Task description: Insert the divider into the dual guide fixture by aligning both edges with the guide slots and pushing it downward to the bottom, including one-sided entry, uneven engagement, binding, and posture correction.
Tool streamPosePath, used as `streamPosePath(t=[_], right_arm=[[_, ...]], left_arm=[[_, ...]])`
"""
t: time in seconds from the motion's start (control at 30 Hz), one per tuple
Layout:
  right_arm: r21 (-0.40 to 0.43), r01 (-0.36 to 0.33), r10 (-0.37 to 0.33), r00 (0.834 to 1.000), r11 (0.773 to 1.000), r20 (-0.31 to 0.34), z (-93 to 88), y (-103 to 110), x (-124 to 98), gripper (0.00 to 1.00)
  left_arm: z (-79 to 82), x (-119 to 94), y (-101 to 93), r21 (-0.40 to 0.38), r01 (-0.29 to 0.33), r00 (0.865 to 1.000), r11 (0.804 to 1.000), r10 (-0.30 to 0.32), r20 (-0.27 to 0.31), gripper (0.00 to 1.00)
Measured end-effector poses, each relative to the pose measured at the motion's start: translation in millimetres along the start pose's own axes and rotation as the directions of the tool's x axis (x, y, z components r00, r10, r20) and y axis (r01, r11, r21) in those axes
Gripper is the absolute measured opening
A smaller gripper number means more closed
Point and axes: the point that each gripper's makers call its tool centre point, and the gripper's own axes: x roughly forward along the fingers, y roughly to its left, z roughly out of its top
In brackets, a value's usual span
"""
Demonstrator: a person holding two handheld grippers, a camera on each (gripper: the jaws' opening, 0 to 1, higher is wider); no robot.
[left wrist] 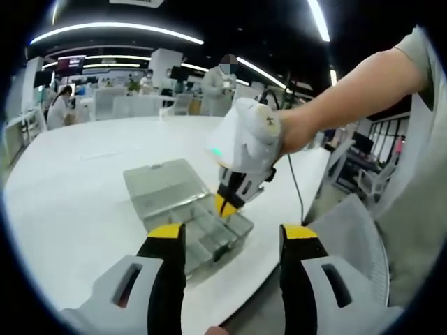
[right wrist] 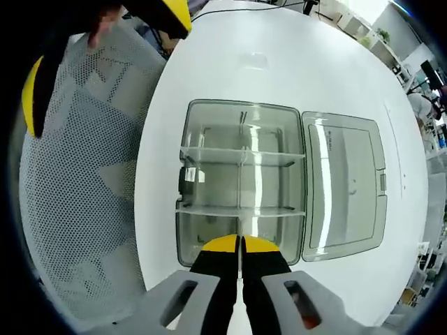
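Right tool (right wrist: 239, 246) pinches the thin clear plastic divider (right wrist: 239, 209) above the clear compartment box (right wrist: 209, 115); left tool (left wrist: 233, 241) open. Next: align both edges, press down.

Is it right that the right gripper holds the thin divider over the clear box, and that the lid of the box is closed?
One detail is wrong: the lid is open, lying flat beside the clear box, as the right gripper view shows. The rest holds: the right gripper is shut on the thin divider over the box.
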Motion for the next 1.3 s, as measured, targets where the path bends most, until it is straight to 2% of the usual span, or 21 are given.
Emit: streamPosePath(t=[0.03, 0.5, 0.63, 0.73, 0.77, 0.83, 0.9, 1.0, 1.07, 1.3], right_arm=[[0.023, -0.005, 0.005, 1.000, 1.000, -0.001, -0.1, 0, 0, 0.00], [0.073, -0.017, 0.017, 1.000, 0.997, 0.000, -1.7, -2, 0, 0.00], [0.081, -0.018, 0.013, 0.998, 0.997, 0.061, 1.4, -4, -4, 0.00], [0.098, -0.010, 0.001, 0.995, 0.995, 0.095, 4.5, -9, -10, 0.09], [0.083, -0.027, 0.016, 0.991, 0.996, 0.136, 10.0, -6, -13, 0.11], [0.084, -0.007, -0.003, 0.992, 0.996, 0.126, 6.6, -8, -18, 0.12], [0.076, -0.001, -0.010, 0.989, 0.997, 0.149, 6.8, -9, -27, 0.11], [0.130, 0.009, -0.038, 0.975, 0.992, 0.219, 9.5, -12, -43, 0.11], [0.133, 0.014, -0.047, 0.967, 0.991, 0.249, 7.1, -11, -53, 0.11], [0.178, 0.021, -0.082, 0.936, 0.984, 0.344, -0.7, 0, -73, 0.14]], left_arm=[[0.3, -1, 0.0, 0.000, -0.002, 1.000, 1.000, 0.002, 0.000, 0.51], [-2.8, -4, -2.9, -0.007, -0.012, 1.000, 1.000, 0.012, 0.002, 0.51], [-3.4, -10, 1.1, -0.006, -0.020, 1.000, 1.000, 0.020, 0.000, 0.51], [-3.5, -13, 3.7, -0.007, -0.026, 1.000, 1.000, 0.026, -0.004, 0.51], [-3.2, -14, 4.4, -0.006, -0.027, 1.000, 1.000, 0.027, -0.005, 0.51], [-1.1, -17, 6.6, -0.006, -0.031, 1.000, 0.999, 0.031, -0.003, 0.51], [1.5, -20, 8.9, 0.001, -0.035, 0.999, 0.999, 0.035, -0.001, 0.51], [4.8, -27, 13.2, 0.011, -0.039, 0.999, 0.999, 0.039, -0.001, 0.51], [5.6, -33, 17.4, 0.024, -0.045, 0.999, 0.999, 0.045, -0.005, 0.52], [-2.1, -55, 41.1, 0.073, -0.063, 0.996, 0.995, 0.067, -0.055, 0.52]])
